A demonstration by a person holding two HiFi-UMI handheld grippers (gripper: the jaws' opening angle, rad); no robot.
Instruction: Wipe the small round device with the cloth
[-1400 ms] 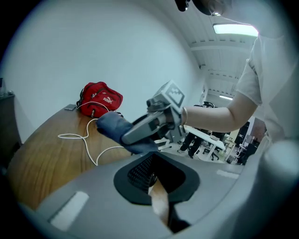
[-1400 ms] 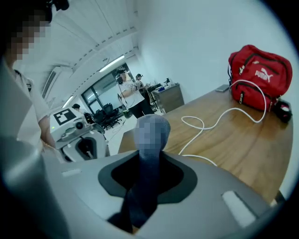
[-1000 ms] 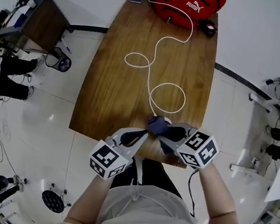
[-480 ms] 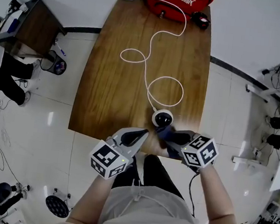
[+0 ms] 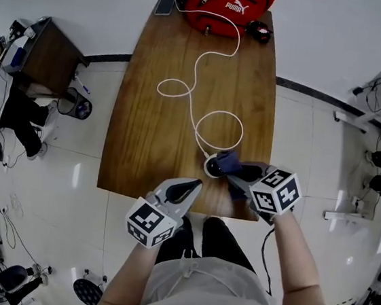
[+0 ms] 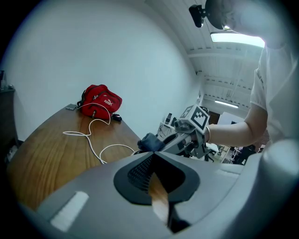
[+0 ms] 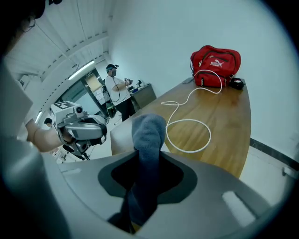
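**Right gripper view: cloth pinched for the wipe**

Your right claw was clamped on the blue cloth, leaving a bunched end free to rub. That end lay on the small round device near the worktop's front edge. Your left claw, jaws together and empty, hovered just beside, probably ready to steady it.
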